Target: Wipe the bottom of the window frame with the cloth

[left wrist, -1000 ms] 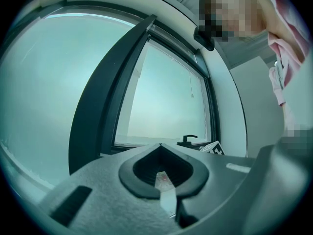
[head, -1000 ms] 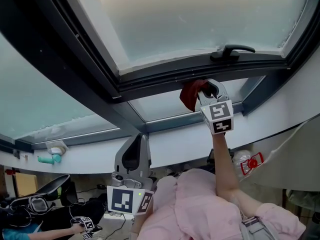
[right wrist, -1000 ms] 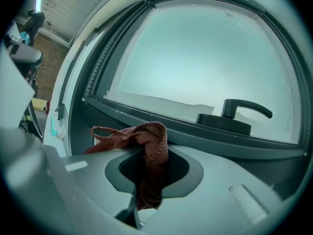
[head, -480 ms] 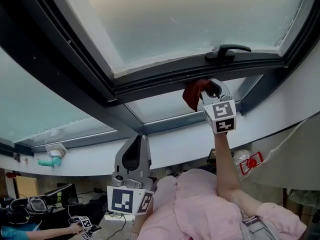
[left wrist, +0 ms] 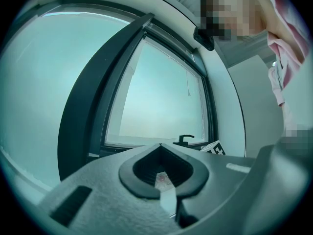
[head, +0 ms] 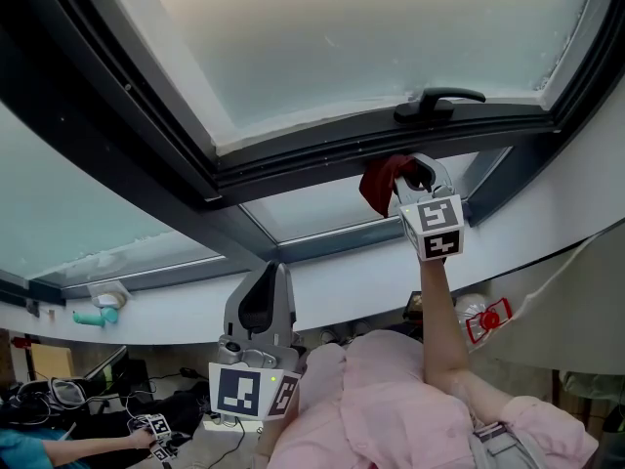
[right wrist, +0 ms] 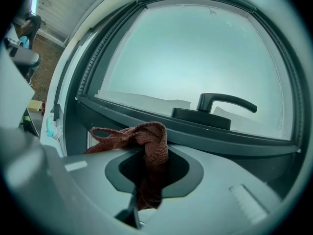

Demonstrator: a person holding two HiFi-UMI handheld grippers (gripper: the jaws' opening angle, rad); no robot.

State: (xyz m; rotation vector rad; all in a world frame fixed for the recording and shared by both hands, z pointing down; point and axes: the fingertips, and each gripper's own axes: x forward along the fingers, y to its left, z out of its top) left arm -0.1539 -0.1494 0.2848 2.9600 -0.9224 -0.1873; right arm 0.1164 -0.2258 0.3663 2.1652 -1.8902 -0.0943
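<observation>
The right gripper (head: 405,176) reaches up, jaws clamped on the red cloth (head: 379,179) at the window frame (head: 322,154), just below the handle (head: 441,101). The left gripper (head: 271,274) sits low, jaws together.

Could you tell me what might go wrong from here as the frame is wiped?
The cloth hangs in a loose bunch from the right gripper, so a fold dragging on the window frame might pull it from the jaws. The handle stands on the frame just above the gripper, so a sideways stroke could catch on it.
</observation>
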